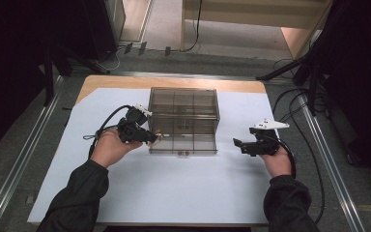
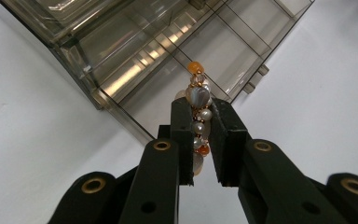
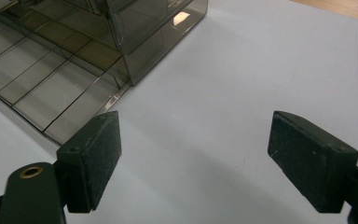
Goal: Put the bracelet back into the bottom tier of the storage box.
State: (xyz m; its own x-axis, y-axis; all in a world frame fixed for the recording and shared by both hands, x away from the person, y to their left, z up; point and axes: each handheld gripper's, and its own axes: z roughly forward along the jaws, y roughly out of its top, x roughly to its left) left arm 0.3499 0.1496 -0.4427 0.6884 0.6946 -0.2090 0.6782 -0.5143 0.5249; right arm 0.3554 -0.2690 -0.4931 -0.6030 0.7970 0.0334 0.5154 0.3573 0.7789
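The person is wearing dark sleeves [image 1: 79,193]; both black grippers are showing brass-ringed holes [image 2: 161,145] and trailing black cables [image 1: 107,118]

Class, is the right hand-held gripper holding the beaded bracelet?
No. The right hand-held gripper is open and empty; the left hand-held gripper clamps the beaded bracelet.

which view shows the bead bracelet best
The left gripper view: the bracelet sits close up, clamped between the left gripper's jaws, its grey, pearl and orange beads clear. The high view shows a tiny pale speck of it beside the smoky plastic organiser.
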